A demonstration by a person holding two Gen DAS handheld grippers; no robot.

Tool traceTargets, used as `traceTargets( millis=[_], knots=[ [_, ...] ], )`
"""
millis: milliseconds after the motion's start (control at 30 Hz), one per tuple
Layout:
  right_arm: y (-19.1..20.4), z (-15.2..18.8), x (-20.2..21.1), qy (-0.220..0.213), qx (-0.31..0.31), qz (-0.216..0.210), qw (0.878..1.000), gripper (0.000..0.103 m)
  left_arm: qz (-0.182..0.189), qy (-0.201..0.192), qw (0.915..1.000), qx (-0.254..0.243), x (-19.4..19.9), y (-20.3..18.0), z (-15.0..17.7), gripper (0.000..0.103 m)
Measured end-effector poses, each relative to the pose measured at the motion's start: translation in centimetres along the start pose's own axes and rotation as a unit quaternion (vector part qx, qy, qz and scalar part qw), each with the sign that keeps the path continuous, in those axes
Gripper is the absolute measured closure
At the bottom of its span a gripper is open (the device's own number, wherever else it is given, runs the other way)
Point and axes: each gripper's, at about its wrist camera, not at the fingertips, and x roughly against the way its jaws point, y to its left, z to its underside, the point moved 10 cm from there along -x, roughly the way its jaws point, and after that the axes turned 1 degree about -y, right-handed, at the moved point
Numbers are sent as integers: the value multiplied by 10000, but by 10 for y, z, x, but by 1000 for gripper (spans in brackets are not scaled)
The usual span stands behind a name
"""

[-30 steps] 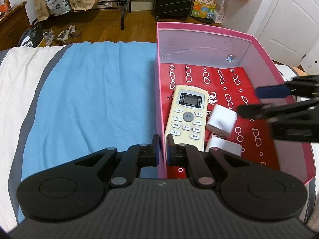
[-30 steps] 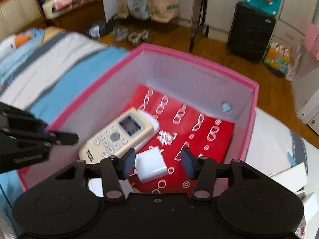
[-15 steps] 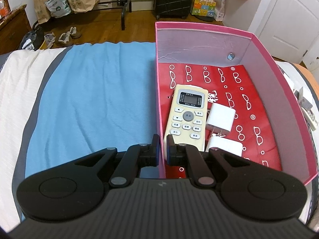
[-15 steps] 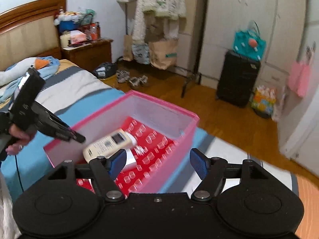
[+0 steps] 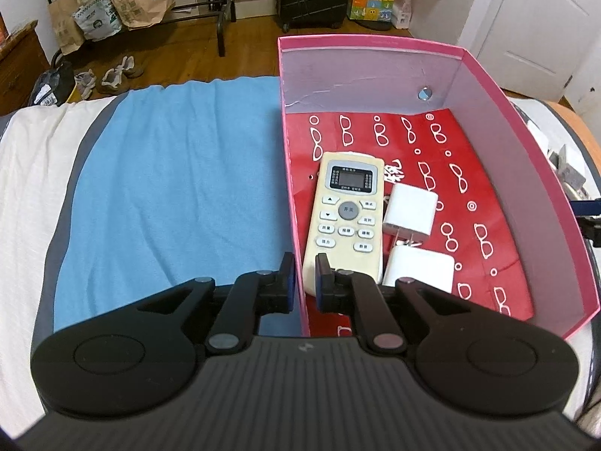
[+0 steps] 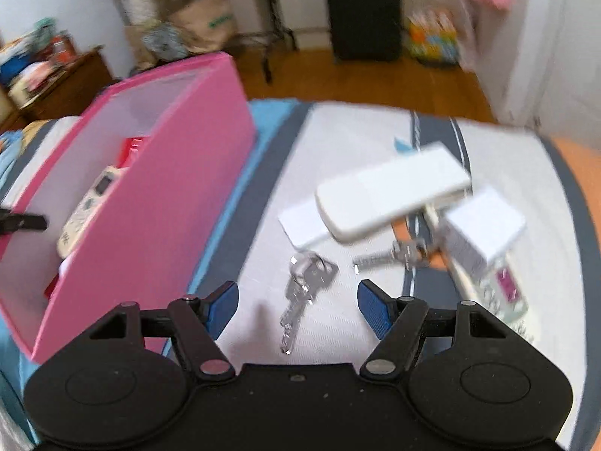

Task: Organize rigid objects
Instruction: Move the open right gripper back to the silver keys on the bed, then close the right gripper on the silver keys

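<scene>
L gripper (image 5: 302, 276): jaws nearly together, clamped on the near left wall of the pink box (image 5: 499, 94); one finger outside the wall, one inside.
R gripper (image 6: 298, 302): jaws wide apart, holding nothing, hovering over the bedsheet right of the box.
Pink box: open top, red patterned floor, sits on the bed partly on the blue blanket (image 5: 176, 173).
AC remote (image 5: 347, 218): cream, lies flat in the box along the left wall, screen end away from the L gripper, near end just by the inner finger.
Chargers: two white plug blocks in the box, right of the remote; far one (image 5: 411, 214) w/ prongs pointing at the near one (image 5: 419, 268), close together.
Key (image 6: 304, 289): silver, on a ring, on the sheet btwn the R gripper's fingers, not touched.
Second key bunch (image 6: 390, 255): further right, blurred.
White remote (image 6: 390, 195): long, lies across a flat white block (image 6: 300, 221); view blurred.
White box (image 6: 484, 229): right of the keys, edges smeared by blur.
</scene>
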Motion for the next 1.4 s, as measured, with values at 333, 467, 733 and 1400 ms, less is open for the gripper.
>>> traceTargets(
  millis=[333, 467, 733, 1400],
  knots=[
    [6, -4, -36, -56, 459, 473, 9978, 69, -3, 6, 10000, 11, -4, 0, 0, 95],
    [2, -10, -19, -202, 260, 370, 9988, 93, -16, 6, 10000, 0, -5, 0, -1, 95],
    [-1, -12, 6, -528, -182, 103, 9984, 93, -76, 5, 10000, -31, -4, 0, 1, 95],
    [115, -54, 117, -2100, 730, -997, 9699, 93, -92, -43, 9998, 146, 3, 0, -1, 95]
  ],
)
